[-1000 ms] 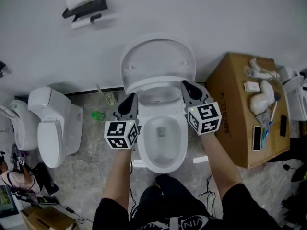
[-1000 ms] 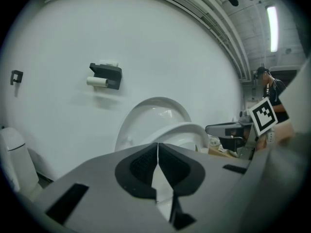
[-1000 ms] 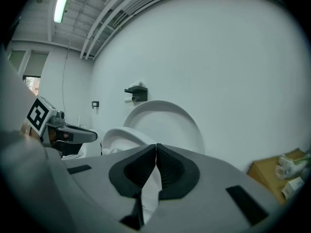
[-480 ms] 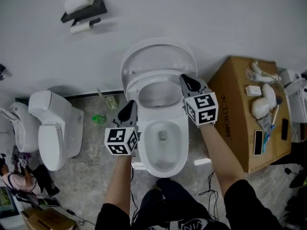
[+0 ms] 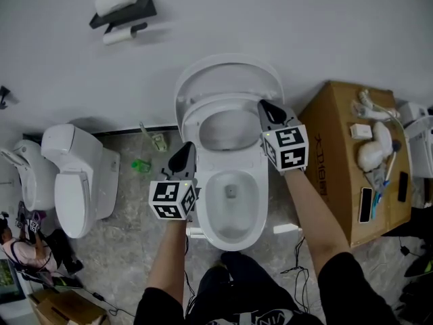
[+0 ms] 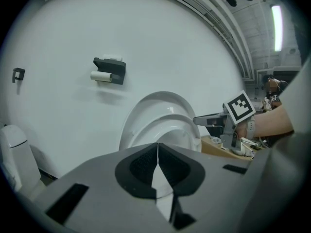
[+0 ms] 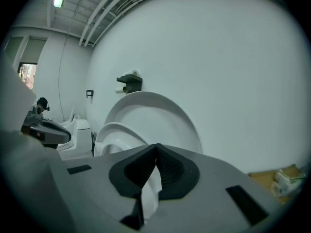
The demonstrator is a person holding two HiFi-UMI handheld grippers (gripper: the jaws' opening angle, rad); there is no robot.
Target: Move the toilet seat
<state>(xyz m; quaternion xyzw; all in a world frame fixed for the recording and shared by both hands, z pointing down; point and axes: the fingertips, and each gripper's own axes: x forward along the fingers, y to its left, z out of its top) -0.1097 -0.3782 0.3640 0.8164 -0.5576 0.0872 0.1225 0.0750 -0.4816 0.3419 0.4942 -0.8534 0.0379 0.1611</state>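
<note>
A white toilet stands against the wall with its lid leaning upright. The seat ring is tilted partway up over the bowl. My right gripper is shut, its tip against the ring's right edge; nothing is pinched between the pads. My left gripper is shut and empty beside the bowl's left rim, apart from the ring. The left gripper view shows its closed jaws, the raised seat ring and the right gripper. In the right gripper view the closed jaws point at the seat ring and lid.
A cardboard box with small items on top stands close on the toilet's right. A second toilet sits at the left. A paper roll holder hangs on the wall. A green item lies on the floor.
The seat ring has lifted higher off the bowl toward the lid. My right gripper moved up toward the wall with it. The left gripper dropped back slightly beside the bowl.
</note>
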